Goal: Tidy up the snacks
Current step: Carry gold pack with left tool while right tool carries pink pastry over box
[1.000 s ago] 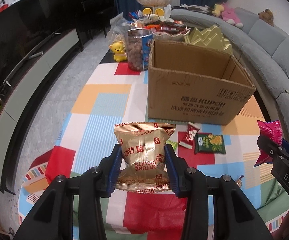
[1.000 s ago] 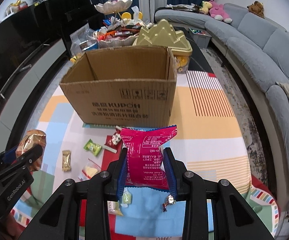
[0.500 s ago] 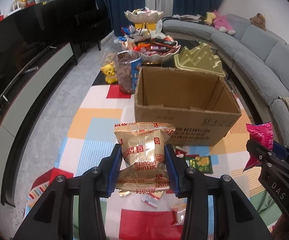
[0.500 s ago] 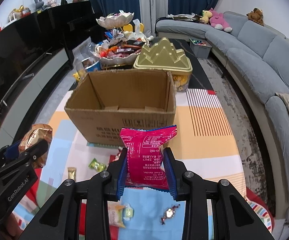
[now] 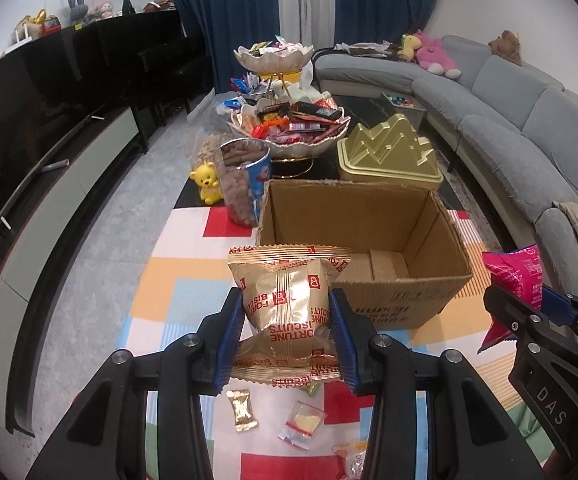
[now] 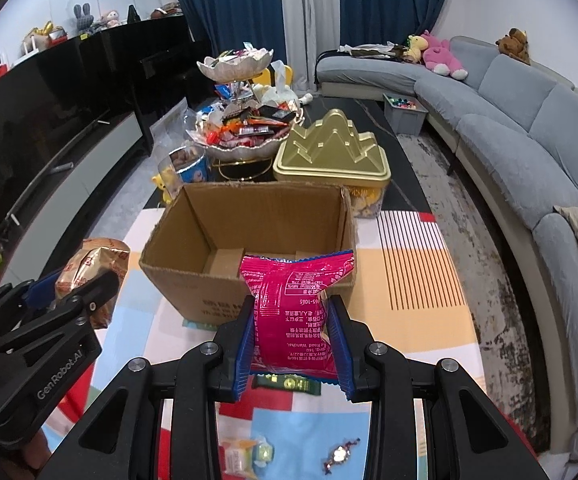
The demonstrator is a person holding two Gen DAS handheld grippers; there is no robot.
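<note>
A: What has the left gripper (image 5: 287, 334) got?

B: A gold biscuit packet (image 5: 287, 304), pinched between its blue pads (image 5: 229, 332), jaws closed onto the packet's sides. It hangs in the air in front of the near wall of the cardboard box (image 5: 393, 300).

A: And the right gripper (image 6: 291, 344)?

B: Clamped the same way on a pink snack bag (image 6: 295, 312), jaws pressed in on both sides so the foil bulges above them. That bag is also off the mat, in front of the box's near edge.

A: The box itself?

B: Open at the top; only bare cardboard floor shows inside. It stands on the far part of the patchwork mat (image 5: 177, 296), towards the mat's far edge.

A: Anything left lying on the mat?

B: Small pieces near its front edge: a little gold sachet (image 5: 242, 410), a clear packet with a red strip (image 5: 302, 424), a green flat pack (image 6: 287, 384) just under the pink bag, a twisted candy (image 6: 339, 456).

A: Beyond the box?

B: A gold peaked tin (image 6: 331, 158), a tiered dish of sweets (image 5: 289, 128), a clear tub of brown snacks (image 5: 243, 182) beside the box's far left corner, with a yellow bear toy (image 5: 207, 184) next to it. A grey sofa (image 6: 529, 152) runs along the right.
</note>
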